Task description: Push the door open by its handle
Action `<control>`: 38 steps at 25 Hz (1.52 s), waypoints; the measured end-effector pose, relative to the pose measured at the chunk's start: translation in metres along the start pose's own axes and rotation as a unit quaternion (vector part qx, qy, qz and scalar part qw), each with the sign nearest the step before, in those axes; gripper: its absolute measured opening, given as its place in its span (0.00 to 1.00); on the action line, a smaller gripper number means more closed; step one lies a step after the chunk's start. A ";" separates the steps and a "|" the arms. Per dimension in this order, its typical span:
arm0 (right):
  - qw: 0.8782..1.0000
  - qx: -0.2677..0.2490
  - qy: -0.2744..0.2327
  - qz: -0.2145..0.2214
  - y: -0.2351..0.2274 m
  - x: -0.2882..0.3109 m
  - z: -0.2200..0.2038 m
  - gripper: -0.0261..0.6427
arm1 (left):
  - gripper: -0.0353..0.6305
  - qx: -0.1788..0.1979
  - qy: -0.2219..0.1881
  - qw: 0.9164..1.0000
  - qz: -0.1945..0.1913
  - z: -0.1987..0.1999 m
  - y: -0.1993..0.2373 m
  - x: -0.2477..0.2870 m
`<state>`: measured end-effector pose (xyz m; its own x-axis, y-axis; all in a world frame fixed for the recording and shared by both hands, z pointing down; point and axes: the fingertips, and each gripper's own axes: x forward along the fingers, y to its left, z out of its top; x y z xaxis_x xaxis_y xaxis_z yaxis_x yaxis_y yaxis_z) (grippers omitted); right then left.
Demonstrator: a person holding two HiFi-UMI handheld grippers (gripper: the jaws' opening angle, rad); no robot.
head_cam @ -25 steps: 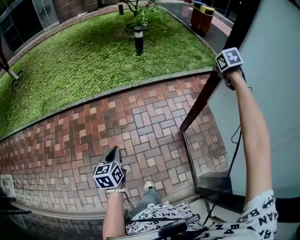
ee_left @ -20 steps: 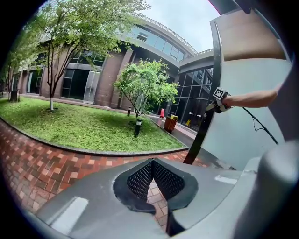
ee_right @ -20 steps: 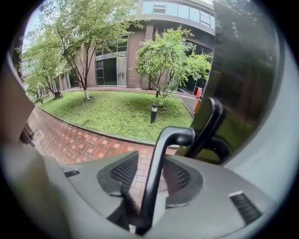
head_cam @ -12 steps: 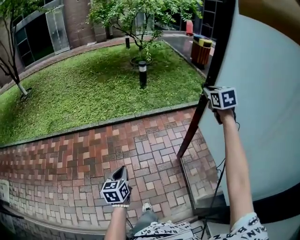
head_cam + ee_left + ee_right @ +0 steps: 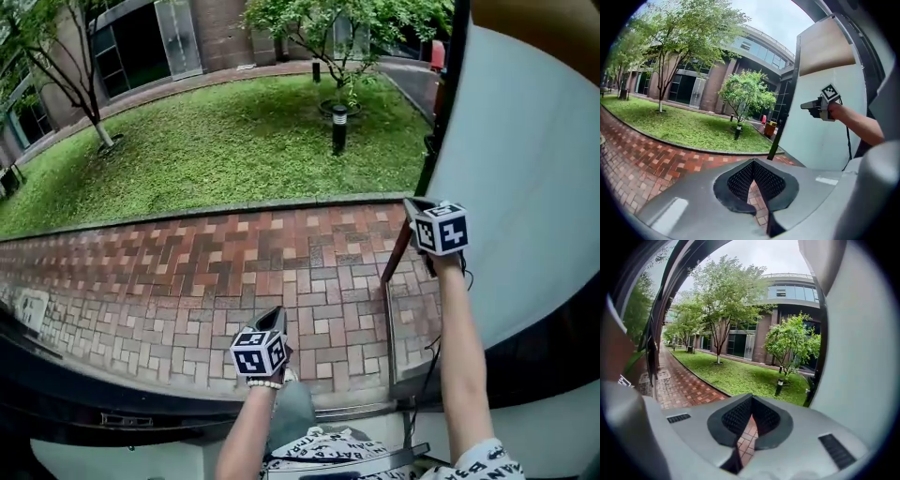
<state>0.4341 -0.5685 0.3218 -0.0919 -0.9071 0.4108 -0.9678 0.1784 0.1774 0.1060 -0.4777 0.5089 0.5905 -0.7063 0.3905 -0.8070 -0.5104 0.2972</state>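
Observation:
The door (image 5: 525, 187) is a frosted pale pane in a dark frame (image 5: 441, 112), swung outward at the right; I see no handle in any view. My right gripper (image 5: 412, 204) hovers beside the door's frame edge, a little apart from it. Its jaws have just been closing and now stand shut, with nothing between them (image 5: 752, 398). The door (image 5: 855, 380) fills the right of the right gripper view. My left gripper (image 5: 275, 317) is lower, over the brick paving, shut and empty (image 5: 753, 164). From the left gripper view the right gripper (image 5: 806, 106) shows in front of the door (image 5: 820, 136).
Red brick paving (image 5: 187, 272) runs past the doorway, with a lawn (image 5: 234, 150) beyond. A bollard lamp (image 5: 339, 127), trees (image 5: 347, 19) and a brick building (image 5: 178, 37) lie farther out. A dark threshold band (image 5: 112, 398) crosses the bottom of the head view.
The right gripper has come off the door's frame edge and dropped lower in the picture. The left gripper has shifted right. The head view has lifted, showing more lawn and building.

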 end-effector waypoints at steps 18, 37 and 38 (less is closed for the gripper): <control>0.995 0.028 -0.081 0.055 0.213 -0.233 -0.115 0.03 | 0.03 0.038 -0.023 0.999 -0.017 -0.071 -0.046 -0.189; 0.992 0.089 -0.004 0.090 0.390 -0.398 -0.236 0.03 | 0.03 0.035 -0.023 0.998 -0.047 -0.152 -0.086 -0.378; 0.992 0.090 -0.002 0.092 0.394 -0.406 -0.242 0.03 | 0.03 0.037 -0.023 0.998 -0.047 -0.157 -0.091 -0.385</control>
<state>0.1470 -0.0375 0.4416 -0.2707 -0.8676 0.4172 -0.9609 0.2696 -0.0629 -0.0464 -0.0827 0.4680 0.6639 -0.6745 0.3230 -0.7476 -0.6090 0.2649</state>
